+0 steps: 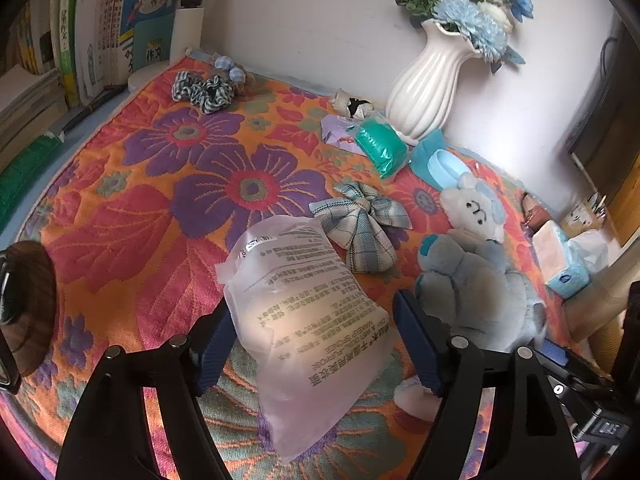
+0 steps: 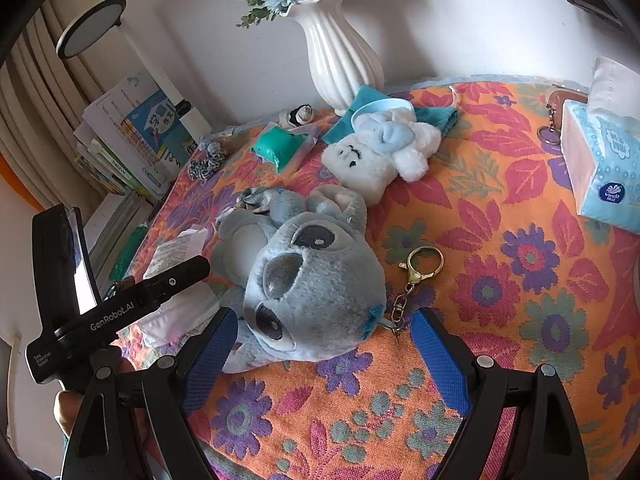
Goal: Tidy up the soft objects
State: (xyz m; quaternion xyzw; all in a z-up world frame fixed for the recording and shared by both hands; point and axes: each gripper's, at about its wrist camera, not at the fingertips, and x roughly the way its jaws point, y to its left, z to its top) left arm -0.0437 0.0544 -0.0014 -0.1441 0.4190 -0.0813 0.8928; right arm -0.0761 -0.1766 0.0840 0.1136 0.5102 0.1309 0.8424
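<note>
Two grippers, both spread apart, neither clamped on anything. Left gripper (image 1: 314, 344) straddles a frosted sponge pouch (image 1: 308, 320) lying flat on the floral cloth (image 1: 132, 208); pads stand clear of its sides, so it looks set down or about to be taken, can't tell which. Right gripper (image 2: 324, 352) brackets the head of a grey-blue plush toy (image 2: 308, 288) lying on its side, keyring (image 2: 420, 266) trailing beside it; pads not pressing, likely lined up for a pick.

Beyond those: plaid bow (image 1: 360, 224) just past the pouch, white bunny plush (image 2: 380, 160) nearer the wall, green packet (image 1: 380, 148), checked scrunchie (image 1: 202, 88) at the far edge. Soft items are scattered, not grouped, so sorting looks early.

White ribbed vase (image 2: 340, 60) with blue flowers against the wall, tissue box (image 2: 600, 168) on the right, books (image 1: 104, 28) stacked upright on the left.
</note>
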